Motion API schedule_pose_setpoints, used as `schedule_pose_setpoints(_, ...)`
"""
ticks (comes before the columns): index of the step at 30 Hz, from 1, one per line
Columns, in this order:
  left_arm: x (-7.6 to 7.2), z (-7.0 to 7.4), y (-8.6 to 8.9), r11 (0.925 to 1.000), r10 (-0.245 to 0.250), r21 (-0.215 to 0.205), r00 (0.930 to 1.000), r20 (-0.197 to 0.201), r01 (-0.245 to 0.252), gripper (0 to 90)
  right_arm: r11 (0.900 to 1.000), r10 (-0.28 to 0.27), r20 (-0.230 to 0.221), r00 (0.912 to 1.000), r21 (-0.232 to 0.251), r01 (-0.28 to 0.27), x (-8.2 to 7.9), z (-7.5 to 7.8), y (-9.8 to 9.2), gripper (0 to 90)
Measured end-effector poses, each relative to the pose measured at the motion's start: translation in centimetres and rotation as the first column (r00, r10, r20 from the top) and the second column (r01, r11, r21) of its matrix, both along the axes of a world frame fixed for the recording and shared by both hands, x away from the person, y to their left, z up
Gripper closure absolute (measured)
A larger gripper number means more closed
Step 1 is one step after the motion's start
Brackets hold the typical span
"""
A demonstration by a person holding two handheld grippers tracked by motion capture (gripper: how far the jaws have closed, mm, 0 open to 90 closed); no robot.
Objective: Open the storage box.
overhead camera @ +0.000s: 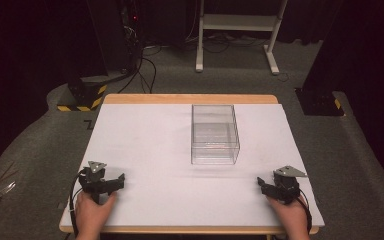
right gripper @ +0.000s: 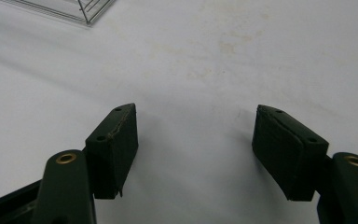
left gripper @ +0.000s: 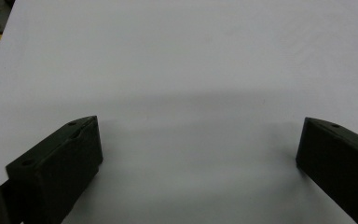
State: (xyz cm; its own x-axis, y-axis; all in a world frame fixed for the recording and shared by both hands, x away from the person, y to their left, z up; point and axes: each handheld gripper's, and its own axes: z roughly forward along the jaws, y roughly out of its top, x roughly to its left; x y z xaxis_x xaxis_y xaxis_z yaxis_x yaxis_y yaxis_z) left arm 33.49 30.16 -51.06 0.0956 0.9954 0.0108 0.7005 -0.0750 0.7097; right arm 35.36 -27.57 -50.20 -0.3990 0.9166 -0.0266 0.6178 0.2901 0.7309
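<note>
Clear plastic box (overhead camera: 215,134) stands upright on the white table sheet (overhead camera: 145,145), a little past centre toward 12 o'clock and slightly to the right; nothing visible inside it, top looks open though the glare makes that hard to confirm. Left gripper (overhead camera: 111,183) rests at the near edge around 7 o'clock, held from behind by the person's left hand (overhead camera: 93,214); in the left gripper view its jaws stand wide apart over bare sheet, gripping nothing. Right gripper (overhead camera: 266,187) sits at about 5 o'clock under the right hand (overhead camera: 292,218), jaws also spread wide and empty; its own view catches a corner of the box (right gripper: 81,9) at upper left, so it is angled inward toward the box. Both tools are well apart from the box and from each other, one at each near corner. Judgement: a ready stance, jaws pre-opened wide because the box is broad and smooth-walled, and placed either side so the two can close in on it from opposite flanks.
</note>
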Motion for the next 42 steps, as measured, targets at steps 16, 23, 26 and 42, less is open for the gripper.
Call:
schedule_pose_setpoints(16,0.0,0.0,0.0,1.0,0.0,-0.001,1.0,-0.001,0.0,0.3,0.999,0.034,0.027,0.999,0.024,-0.035,-0.3,0.4,0.0,27.5)
schedule_pose_setpoints(23,0.0,0.0,0.0,1.0,0.0,-0.001,1.0,-0.001,0.0,0.3,0.997,0.073,0.059,0.9956,0.027,-0.074,-0.8,0.9,0.6,27.1)
schedule_pose_setpoints(26,0.0,0.0,0.0,1.0,-0.001,-0.001,1.0,-0.001,0.001,0.3,0.996,0.085,0.072,0.9938,0.026,-0.087,-1.1,1.0,0.9,26.9)
schedule_pose_setpoints(42,0.0,0.0,0.0,1.0,-0.001,-0.001,1.0,-0.001,0.001,0.4,0.988,0.146,0.119,0.9822,0.038,-0.151,-1.9,1.6,2.9,26.3)
